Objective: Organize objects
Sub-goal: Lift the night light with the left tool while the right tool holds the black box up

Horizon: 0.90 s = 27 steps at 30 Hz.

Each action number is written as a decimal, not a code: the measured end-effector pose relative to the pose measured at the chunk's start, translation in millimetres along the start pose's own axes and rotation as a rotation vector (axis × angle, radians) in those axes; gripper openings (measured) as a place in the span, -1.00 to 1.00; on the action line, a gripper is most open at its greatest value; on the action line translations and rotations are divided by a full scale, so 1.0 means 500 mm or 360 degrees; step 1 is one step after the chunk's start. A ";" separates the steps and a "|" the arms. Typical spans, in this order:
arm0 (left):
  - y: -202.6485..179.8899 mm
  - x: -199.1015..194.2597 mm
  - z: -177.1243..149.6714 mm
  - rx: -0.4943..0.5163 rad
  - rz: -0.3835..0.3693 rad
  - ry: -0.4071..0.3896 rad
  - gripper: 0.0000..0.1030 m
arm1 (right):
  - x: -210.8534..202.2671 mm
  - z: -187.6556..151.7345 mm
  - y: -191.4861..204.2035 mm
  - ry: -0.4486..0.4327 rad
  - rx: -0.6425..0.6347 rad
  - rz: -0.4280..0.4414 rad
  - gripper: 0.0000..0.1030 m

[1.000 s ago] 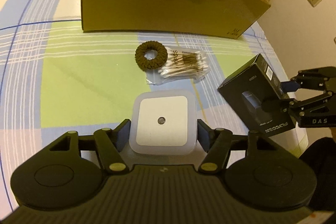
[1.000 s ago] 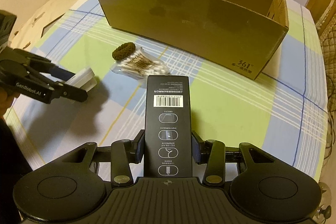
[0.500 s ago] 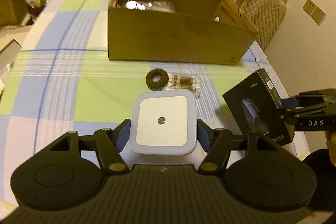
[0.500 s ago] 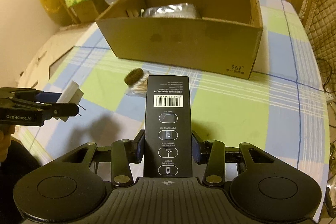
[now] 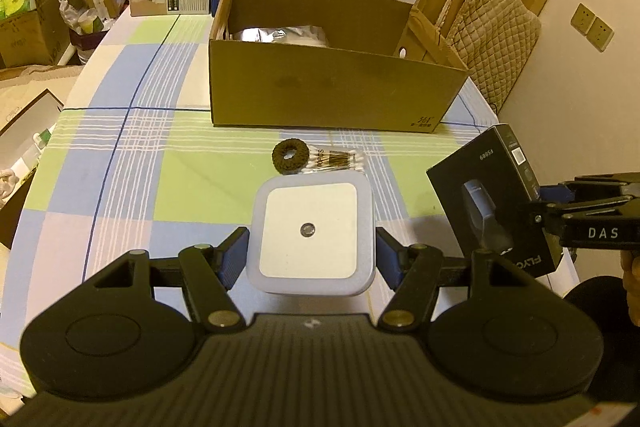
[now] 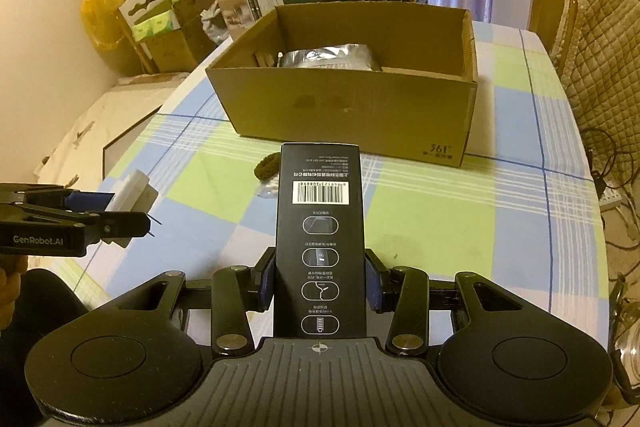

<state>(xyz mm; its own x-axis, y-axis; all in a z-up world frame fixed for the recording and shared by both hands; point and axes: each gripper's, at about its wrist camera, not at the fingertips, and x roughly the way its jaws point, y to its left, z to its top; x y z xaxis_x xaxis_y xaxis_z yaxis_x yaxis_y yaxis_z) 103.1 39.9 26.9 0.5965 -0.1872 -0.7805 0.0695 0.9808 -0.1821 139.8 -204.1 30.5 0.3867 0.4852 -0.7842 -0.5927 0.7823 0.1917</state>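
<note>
Left gripper [image 5: 311, 259] clamped on the white square night light [image 5: 311, 242], blue pads pressed to both its sides, held up clear of the table. Right gripper [image 6: 319, 285] closed on the black product box [image 6: 320, 239], gripped low down, barcode face up, the box pointing forward toward the carton. Both loads airborne, side by side, well short of the cardboard box [image 5: 328, 95] (open top, one near wall facing the cameras).

Inside the cardboard box: a silver foil pouch [image 6: 328, 58] already in, plus something pale beside it, too small to name. Plenty of bare floor showing on the right half.

Left on the checked tablecloth [image 5: 112, 179]: a dark knitted ring [image 5: 290, 157] touching a clear packet of cotton swabs [image 5: 340, 161], between the grippers and the carton.

Judging progress: somewhere past the start, short of the end. Two items in hand and not yet delivered, two more waiting on the cloth, so at least one further trip likely after this drop.
</note>
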 end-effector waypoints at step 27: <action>-0.033 -0.016 -0.005 0.0070 -0.0004 -0.0015 0.19 | -0.034 -0.009 -0.008 -0.0043 0.0023 0.0001 -0.22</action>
<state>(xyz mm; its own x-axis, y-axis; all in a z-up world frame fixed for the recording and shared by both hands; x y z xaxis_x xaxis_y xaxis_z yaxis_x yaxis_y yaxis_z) 95.3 25.2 34.9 0.6036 -0.1892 -0.7745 0.1060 0.9818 -0.1573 132.3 -217.2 40.3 0.4058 0.4958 -0.7678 -0.5826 0.7876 0.2007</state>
